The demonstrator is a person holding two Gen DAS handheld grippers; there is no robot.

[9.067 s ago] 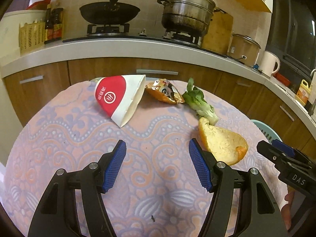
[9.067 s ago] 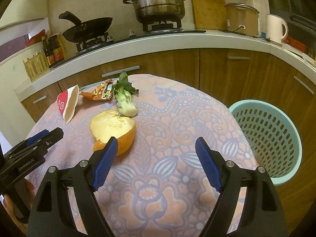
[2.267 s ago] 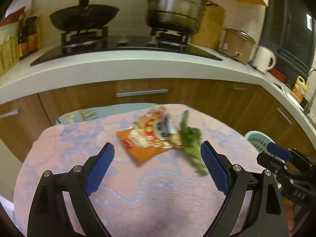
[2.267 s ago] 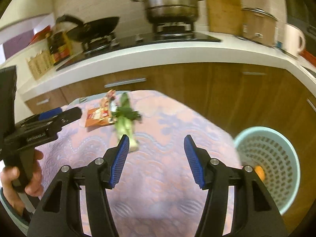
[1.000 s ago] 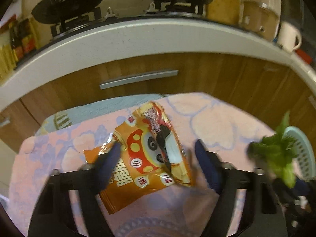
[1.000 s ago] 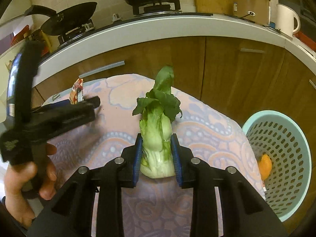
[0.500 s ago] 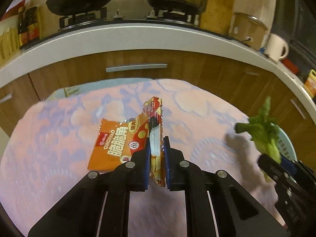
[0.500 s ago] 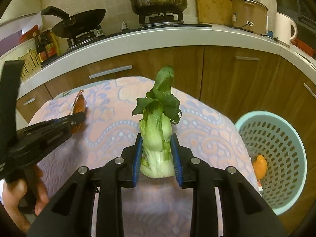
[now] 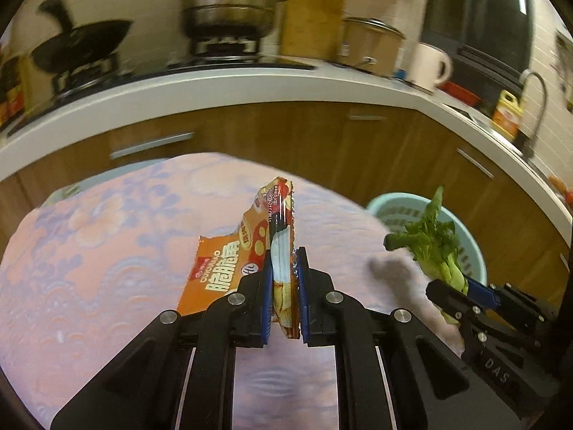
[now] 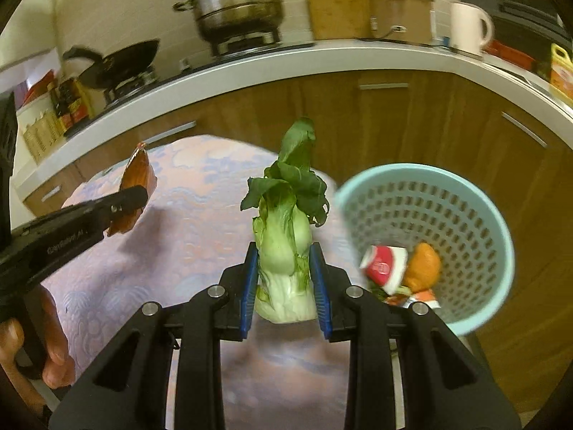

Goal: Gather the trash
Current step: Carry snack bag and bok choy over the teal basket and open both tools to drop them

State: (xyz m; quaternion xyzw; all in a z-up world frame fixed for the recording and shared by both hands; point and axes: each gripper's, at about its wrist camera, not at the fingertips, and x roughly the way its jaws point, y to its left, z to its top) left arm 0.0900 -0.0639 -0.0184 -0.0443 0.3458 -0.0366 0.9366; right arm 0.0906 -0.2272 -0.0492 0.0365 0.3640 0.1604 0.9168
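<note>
The left gripper pinches a crinkled, glossy orange snack bag between its ribbed blue pads, jaws nearly together; the bag's folded top stands upright toward twelve o'clock while its printed face sags toward nine o'clock above the patterned pink tablecloth. The right gripper clamps the pale, smooth stem of a bok choy, jaws narrow around it, limp dark leaves pointing to twelve o'clock. At three o'clock of the bok choy sits a round, perforated, light-blue plastic basket holding a red-and-white paper cup and orange peel. Both grippers tilt downward over the table. In the right wrist view, a hand at eight o'clock grasps the left gripper's handle.
</note>
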